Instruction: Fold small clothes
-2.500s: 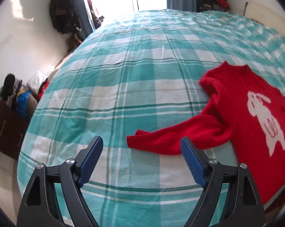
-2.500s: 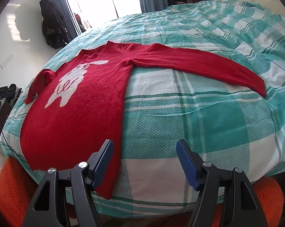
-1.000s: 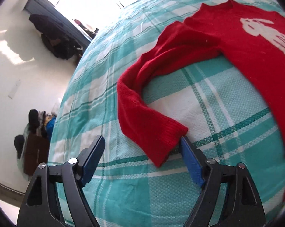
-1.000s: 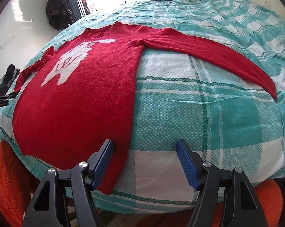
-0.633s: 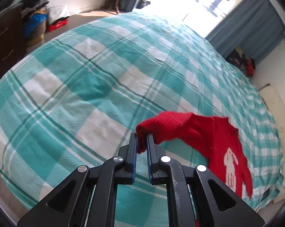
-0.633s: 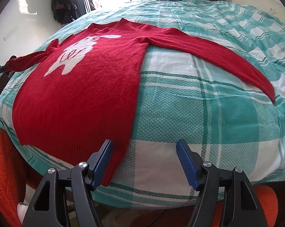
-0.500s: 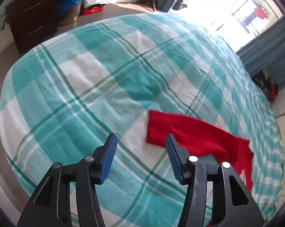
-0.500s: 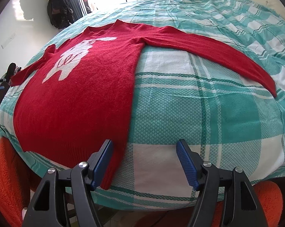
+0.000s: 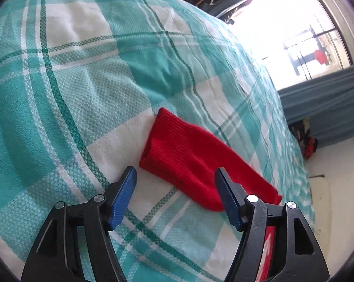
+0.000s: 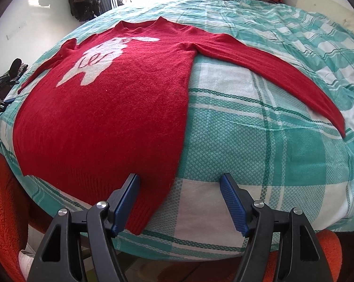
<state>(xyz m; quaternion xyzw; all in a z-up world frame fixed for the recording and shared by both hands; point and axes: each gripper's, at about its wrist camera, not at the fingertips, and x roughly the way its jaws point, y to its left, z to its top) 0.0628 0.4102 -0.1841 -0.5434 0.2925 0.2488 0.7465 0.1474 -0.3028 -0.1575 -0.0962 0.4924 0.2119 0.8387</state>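
A red sweater (image 10: 120, 108) with a white animal print lies flat, front up, on the teal checked bed, both sleeves spread out. In the left wrist view its left sleeve cuff (image 9: 177, 150) lies flat on the bed just ahead of my left gripper (image 9: 175, 181), which is open and empty. My right gripper (image 10: 180, 188) is open and empty at the near bed edge, over the sweater's bottom right hem corner (image 10: 151, 202). The left gripper also shows in the right wrist view (image 10: 5, 101), at the far left by the cuff.
The teal checked bedspread (image 10: 259, 155) covers the whole bed. An orange fluffy seat (image 10: 3, 206) sits below the near bed edge. A bright window (image 9: 294, 35) with blue curtains and dark hanging clothes (image 10: 83, 0) are beyond the bed.
My left gripper, shut on the sleeve cuff, pulled it outward, then opened and let it go; the sleeve now lies straight. My right gripper has stayed open by the hem.
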